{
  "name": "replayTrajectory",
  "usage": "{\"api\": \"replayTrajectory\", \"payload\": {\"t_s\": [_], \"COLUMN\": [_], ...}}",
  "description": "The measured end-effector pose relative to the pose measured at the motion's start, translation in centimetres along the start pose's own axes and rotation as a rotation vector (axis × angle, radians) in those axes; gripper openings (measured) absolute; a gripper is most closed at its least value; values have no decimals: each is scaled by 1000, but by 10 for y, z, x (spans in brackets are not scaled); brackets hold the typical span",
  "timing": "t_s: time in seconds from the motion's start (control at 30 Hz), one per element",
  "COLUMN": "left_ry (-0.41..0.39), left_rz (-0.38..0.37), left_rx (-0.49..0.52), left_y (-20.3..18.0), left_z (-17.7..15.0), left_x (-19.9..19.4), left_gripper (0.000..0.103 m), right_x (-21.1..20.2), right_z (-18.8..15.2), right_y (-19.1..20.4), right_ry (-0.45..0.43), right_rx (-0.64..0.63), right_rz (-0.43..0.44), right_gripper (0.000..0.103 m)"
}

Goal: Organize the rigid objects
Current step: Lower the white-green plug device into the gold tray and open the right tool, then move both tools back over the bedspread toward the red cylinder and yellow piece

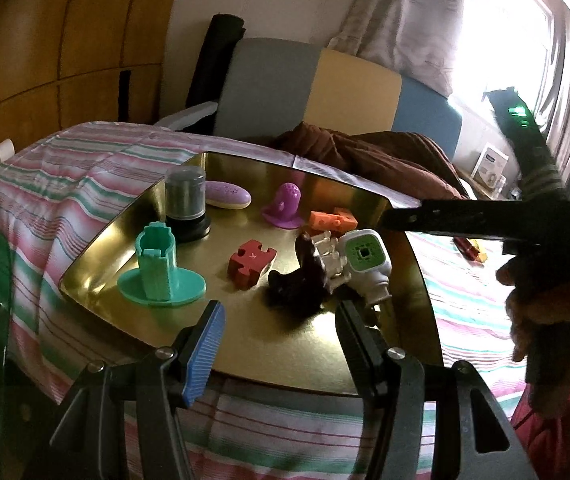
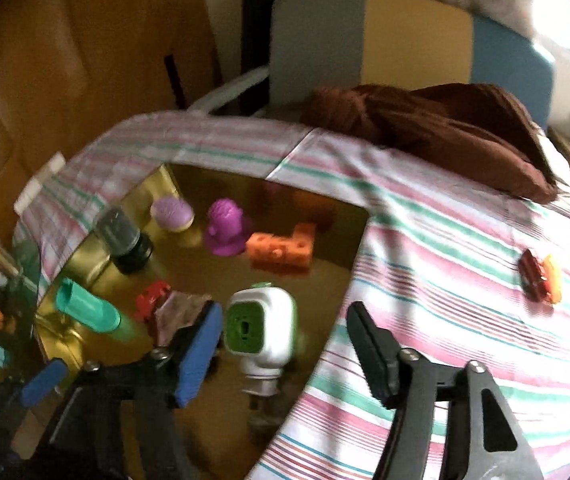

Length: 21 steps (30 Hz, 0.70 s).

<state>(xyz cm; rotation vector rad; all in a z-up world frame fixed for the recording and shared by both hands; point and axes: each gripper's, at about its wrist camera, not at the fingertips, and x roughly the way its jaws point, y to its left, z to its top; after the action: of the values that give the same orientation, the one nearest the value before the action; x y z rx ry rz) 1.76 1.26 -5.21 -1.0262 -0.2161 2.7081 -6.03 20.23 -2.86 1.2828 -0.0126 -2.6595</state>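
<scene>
The left gripper (image 1: 277,344) hangs with jaws parted and empty over the near edge of the gold tray (image 1: 285,344). The right gripper (image 2: 285,344) is likewise released, nothing between its pads, above the tray's right rim. Just beyond stand a white-and-green toy (image 2: 261,326), a dark figurine (image 1: 301,276), a red puzzle piece (image 1: 251,264) and a green tower (image 1: 157,268). Farther back sit an orange block (image 2: 283,252) and a purple toy (image 2: 225,226). A red-and-yellow toy (image 2: 541,280) lies apart on the striped bedspread (image 2: 445,240).
</scene>
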Motion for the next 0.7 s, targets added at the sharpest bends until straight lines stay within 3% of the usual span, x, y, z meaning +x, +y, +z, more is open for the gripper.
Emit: {"api": "replayTrajectory", "payload": {"t_s": [0.2, 0.4, 0.7], "left_ry": [6, -7, 6], "left_rz": [-23, -79, -98], "left_rx": [15, 62, 105], "left_y": [-6, -20, -33], "left_z": [-2, -4, -10], "left_x": [1, -4, -5], "left_gripper": [58, 58, 58], "right_x": [-14, -6, 0], "right_z": [-10, -32, -68], "right_y": [-33, -63, -107], "right_ry": [-12, 55, 142], "right_rx": [119, 173, 191], "right_rz": [-15, -58, -128], "right_gripper": [71, 72, 72]}}
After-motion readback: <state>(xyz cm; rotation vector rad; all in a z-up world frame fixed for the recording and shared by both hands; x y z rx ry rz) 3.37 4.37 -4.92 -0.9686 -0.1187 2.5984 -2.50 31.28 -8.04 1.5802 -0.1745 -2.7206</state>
